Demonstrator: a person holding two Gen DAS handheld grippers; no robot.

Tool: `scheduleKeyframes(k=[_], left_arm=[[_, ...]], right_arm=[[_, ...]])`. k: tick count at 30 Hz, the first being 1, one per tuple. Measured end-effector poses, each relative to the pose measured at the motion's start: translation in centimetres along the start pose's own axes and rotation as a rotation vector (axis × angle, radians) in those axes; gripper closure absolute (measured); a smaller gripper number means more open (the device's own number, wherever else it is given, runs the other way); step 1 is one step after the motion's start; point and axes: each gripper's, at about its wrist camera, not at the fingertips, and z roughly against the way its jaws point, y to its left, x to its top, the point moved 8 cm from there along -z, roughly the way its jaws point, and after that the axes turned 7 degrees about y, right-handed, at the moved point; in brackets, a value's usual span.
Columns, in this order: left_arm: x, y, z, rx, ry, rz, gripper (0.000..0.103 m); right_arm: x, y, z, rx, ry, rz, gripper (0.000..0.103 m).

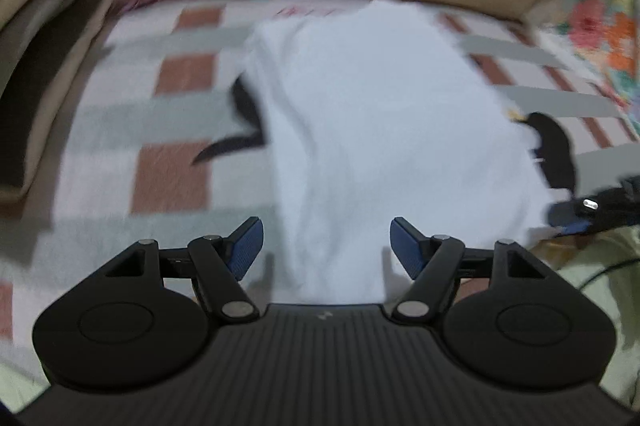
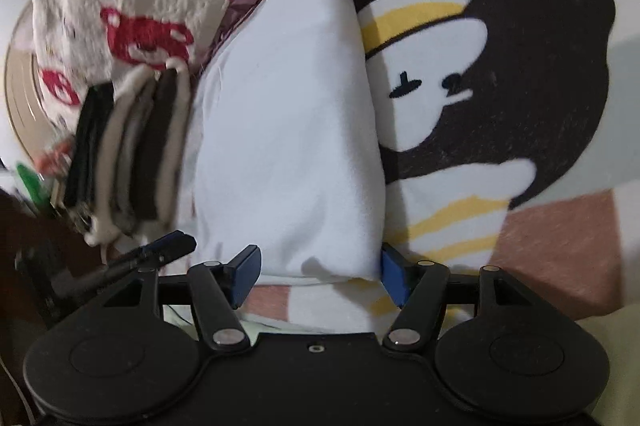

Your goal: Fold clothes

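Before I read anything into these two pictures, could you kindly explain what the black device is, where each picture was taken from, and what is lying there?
Each picture comes from a camera on a handheld two-finger gripper, looking along its blue-padded fingers. The left gripper is open over a folded white garment and holds nothing. The right gripper is also open, its fingers either side of the garment's near end, not closed on it. The garment lies on a checked blanket printed with a black-and-white cartoon figure. A stack of folded clothes sits beside it.

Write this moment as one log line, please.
left gripper: open, over shirt | right gripper: open, at shirt edge | shirt: folded, on blanket
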Motion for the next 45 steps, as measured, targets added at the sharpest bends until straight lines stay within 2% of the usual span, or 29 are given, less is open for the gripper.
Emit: scheduleKeyframes(k=[2, 3, 4, 13, 16, 19, 20, 21, 22, 24, 27, 29, 30, 33, 39, 43, 45], left_arm=[[0.3, -1.3, 0.3, -0.037, -0.03, -0.043, 0.033], [0.3, -2.0, 0.4, -0.051, -0.038, -0.061, 0.033], [0.4, -2.6, 0.5, -0.065, -0.047, -0.078, 0.033], [-0.2, -7.5, 1.5, -0.141, -0.13, -0.299, 0.032], [-0.2, -9.7, 0.4, -0.111, -0.132, -0.395, 0.032], [0.2, -11.2, -2.3, 0.004, -0.107, -0.468, 0.032], [0.7, -11.1, -3.2, 0.066, -0.103, -0.467, 0.046], [1.1, -10.6, -3.6, 0.112, -0.103, -0.445, 0.079], [1.4, -10.1, -3.9, 0.152, -0.103, -0.421, 0.084], [2.0, -9.0, -3.4, 0.135, -0.113, -0.351, 0.087], [2.5, -7.9, -1.7, 0.117, -0.165, -0.288, 0.088], [2.9, -7.6, -1.0, 0.126, -0.191, -0.264, 0.088], [3.0, -7.4, -0.9, 0.125, -0.198, -0.25, 0.088], [3.3, -6.8, -0.5, 0.117, -0.212, -0.214, 0.088], [3.1, -5.2, -0.2, 0.089, -0.198, -0.124, 0.088], [3.7, -4.6, 0.1, 0.066, -0.152, -0.025, 0.088], [4.2, -4.5, 0.2, 0.055, -0.165, 0.015, 0.088]], right_arm=[[0.2, 0.4, -0.2, 0.014, -0.012, 0.001, 0.048], [0.2, 0.5, -0.3, 0.021, -0.018, 0.001, 0.069], [0.3, 0.7, -0.4, 0.028, -0.024, 0.002, 0.08], [2.6, 5.8, 2.1, 0.114, -0.113, 0.13, 0.083], [3.4, 6.9, 2.8, 0.141, -0.124, 0.15, 0.083], [3.7, 7.8, 3.3, 0.165, -0.128, 0.165, 0.083], [3.8, 8.0, 3.5, 0.177, -0.121, 0.167, 0.083], [3.8, 8.0, 3.6, 0.183, -0.106, 0.169, 0.083], [3.8, 8.0, 3.7, 0.189, -0.091, 0.171, 0.083], [3.8, 8.0, 4.0, 0.2, -0.061, 0.174, 0.083], [4.1, 7.4, 5.0, 0.223, -0.032, 0.152, 0.076], [5.1, 6.2, 6.3, 0.208, -0.064, 0.12, 0.057], [5.9, 5.6, 6.7, 0.17, -0.084, 0.112, 0.045], [8.8, 3.7, 6.2, 0.107, -0.085, 0.067, 0.043], [15.2, 2.0, 1.0, 0.165, -0.01, -0.089, 0.042], [18.0, 1.3, -2.5, 0.153, -0.01, -0.168, 0.038], [19.3, 1.0, -4.0, 0.148, -0.013, -0.193, 0.038]])
